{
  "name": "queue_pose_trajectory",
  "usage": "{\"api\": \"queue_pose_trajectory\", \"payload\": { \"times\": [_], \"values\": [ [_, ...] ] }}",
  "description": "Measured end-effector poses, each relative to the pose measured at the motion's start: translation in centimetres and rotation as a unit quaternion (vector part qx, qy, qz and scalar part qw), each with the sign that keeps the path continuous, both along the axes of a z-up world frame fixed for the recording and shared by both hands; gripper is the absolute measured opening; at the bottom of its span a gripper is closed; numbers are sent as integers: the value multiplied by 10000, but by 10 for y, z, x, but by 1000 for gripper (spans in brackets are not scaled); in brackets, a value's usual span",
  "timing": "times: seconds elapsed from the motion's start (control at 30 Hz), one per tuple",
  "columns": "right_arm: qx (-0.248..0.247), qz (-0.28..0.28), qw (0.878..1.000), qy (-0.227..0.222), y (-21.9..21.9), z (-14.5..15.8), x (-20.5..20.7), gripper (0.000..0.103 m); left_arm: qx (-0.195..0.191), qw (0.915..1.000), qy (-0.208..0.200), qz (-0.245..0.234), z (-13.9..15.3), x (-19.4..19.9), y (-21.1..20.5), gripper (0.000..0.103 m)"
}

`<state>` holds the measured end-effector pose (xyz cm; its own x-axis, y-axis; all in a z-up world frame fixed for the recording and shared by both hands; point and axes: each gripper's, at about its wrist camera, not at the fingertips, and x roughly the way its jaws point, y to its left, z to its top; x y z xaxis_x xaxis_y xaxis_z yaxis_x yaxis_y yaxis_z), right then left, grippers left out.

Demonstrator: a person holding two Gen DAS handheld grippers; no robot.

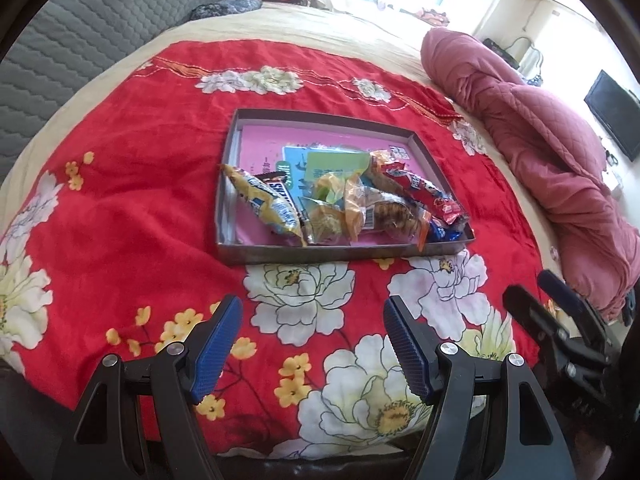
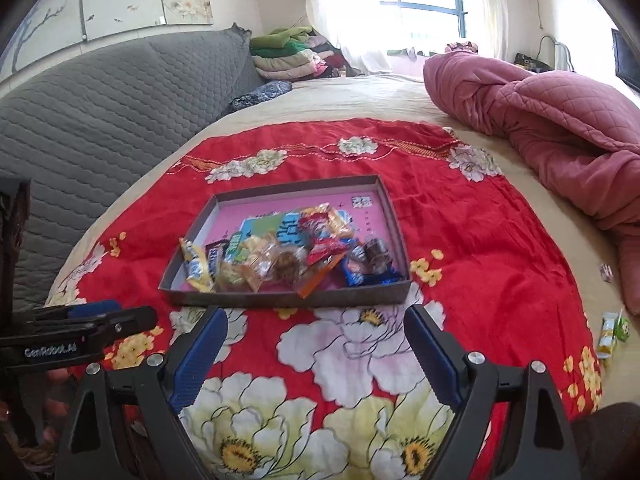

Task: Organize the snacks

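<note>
Left gripper (image 1: 313,344): black frame with 2 blue ribbed pads, jaws spread apart with nothing between them, hovering over the cloth on the near side of the tray.
Right gripper (image 2: 316,354): same build, jaws spread wide and empty, also over the cloth just short of the tray's near wall.
Tray: shallow grey rectangular cardboard box lid (image 1: 236,160) with a pink printed floor, lying flat on the cloth.
Snacks in tray: heap of crinkly wrapped snacks (image 1: 352,208) piled toward the near side, among them a yellow packet (image 1: 266,208) at the left end, a red packet (image 1: 416,188) and a blue packet (image 2: 356,274) at the right end.
Loose snacks: 2 small packets, 1 yellow-white (image 2: 606,334) and 1 green (image 2: 623,328), lying on the cloth's right edge, well apart from the tray.
Cloth: red blanket with large white and yellow flowers (image 1: 120,208), spread over a beige bed.
Surroundings: rumpled pink quilted duvet (image 2: 560,120) to the right, grey quilted headboard (image 2: 100,112) to the left.
</note>
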<state>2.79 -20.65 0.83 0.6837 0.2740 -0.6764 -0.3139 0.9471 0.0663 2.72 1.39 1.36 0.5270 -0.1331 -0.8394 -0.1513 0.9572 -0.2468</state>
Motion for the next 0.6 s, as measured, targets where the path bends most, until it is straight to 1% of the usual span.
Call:
{"api": "queue_pose_trajectory", "payload": {
  "times": [0.17,0.6],
  "values": [
    [-148,89,9999,10,6,-1,-7,90,41,10000,49,-40,-1,-2,-3,75],
    [-163,40,9997,169,4,-9,-3,91,166,9998,65,-19,1,-3,-5,75]
  ]
}}
